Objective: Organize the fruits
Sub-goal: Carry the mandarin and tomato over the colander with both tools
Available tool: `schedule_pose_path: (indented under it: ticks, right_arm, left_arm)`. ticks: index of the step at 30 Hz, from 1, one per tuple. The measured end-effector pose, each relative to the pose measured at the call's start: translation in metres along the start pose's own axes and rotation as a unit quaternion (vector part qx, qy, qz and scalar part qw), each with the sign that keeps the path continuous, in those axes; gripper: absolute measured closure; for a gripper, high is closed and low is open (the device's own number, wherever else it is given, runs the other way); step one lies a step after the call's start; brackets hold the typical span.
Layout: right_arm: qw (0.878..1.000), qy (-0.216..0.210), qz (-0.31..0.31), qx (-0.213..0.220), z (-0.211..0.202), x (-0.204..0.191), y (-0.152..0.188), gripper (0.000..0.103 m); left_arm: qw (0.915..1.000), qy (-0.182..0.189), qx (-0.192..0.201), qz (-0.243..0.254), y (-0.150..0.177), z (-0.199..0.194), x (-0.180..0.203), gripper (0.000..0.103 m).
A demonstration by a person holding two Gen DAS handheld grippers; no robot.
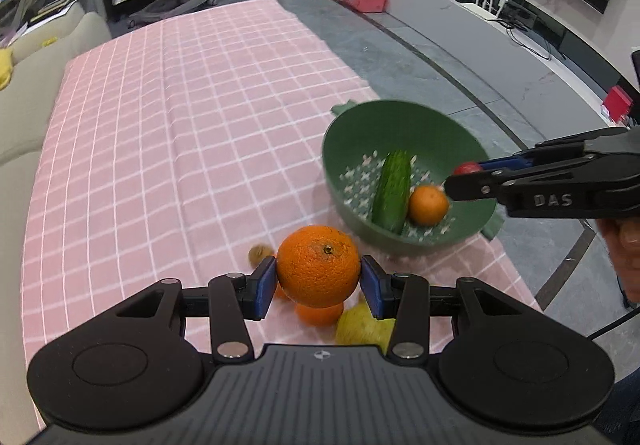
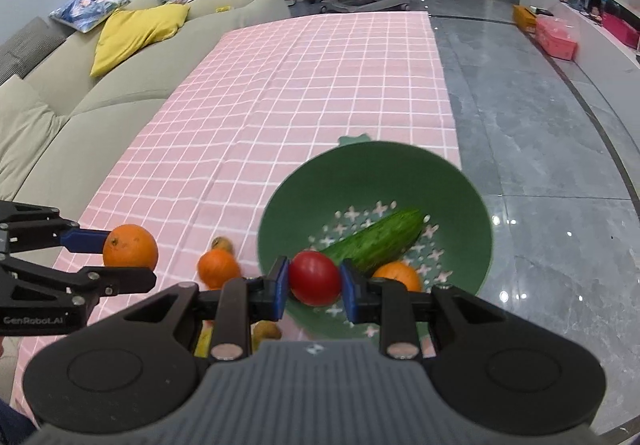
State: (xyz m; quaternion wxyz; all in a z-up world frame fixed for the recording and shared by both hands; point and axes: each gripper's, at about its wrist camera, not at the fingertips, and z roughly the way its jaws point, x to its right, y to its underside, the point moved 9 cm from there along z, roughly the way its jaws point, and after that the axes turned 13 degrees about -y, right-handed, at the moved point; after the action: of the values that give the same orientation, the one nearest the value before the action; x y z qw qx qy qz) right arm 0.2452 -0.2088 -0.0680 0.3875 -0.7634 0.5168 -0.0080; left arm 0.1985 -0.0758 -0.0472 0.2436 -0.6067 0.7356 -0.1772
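My left gripper (image 1: pixel 319 281) is shut on a large orange (image 1: pixel 319 265) and holds it above the pink checked cloth, left of the green colander bowl (image 1: pixel 360 133). It also shows in the right wrist view (image 2: pixel 120 259) with the orange (image 2: pixel 130 247). My right gripper (image 2: pixel 314 285) is shut on a red tomato (image 2: pixel 315 277) over the near rim of the bowl (image 2: pixel 400 173). The bowl holds a cucumber (image 2: pixel 376 241) and a small orange (image 2: pixel 398 275).
On the cloth near the bowl lie a small orange (image 2: pixel 218 268), a brown kiwi-like fruit (image 2: pixel 222 243), another brown fruit (image 2: pixel 267 331) and a yellow-green fruit (image 1: pixel 362 327). A sofa (image 2: pixel 60 117) runs along the table's left side. The grey floor (image 2: pixel 540 165) lies right.
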Motion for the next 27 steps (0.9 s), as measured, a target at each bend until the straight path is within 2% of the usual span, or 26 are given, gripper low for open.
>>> schedule_pose_path:
  ticks: [10,20,27]
  right_arm:
    - [0.999,0.014,0.045,0.005,0.013,0.036,-0.011,0.079]
    - [0.996,0.027,0.080,0.008,0.035,0.063,-0.018,0.080]
    - [0.989,0.021,0.138,0.054,0.050,0.087,-0.030,0.080]
  left_arm:
    - [0.9995,0.013,-0.002,0.028,-0.026,0.024,0.024,0.052]
    - [0.9972,0.025,-0.002,0.071,-0.053,0.068,0.054,0.052]
    - [0.9955,0.014,0.000,0.094,-0.067,0.096,0.065,0.052]
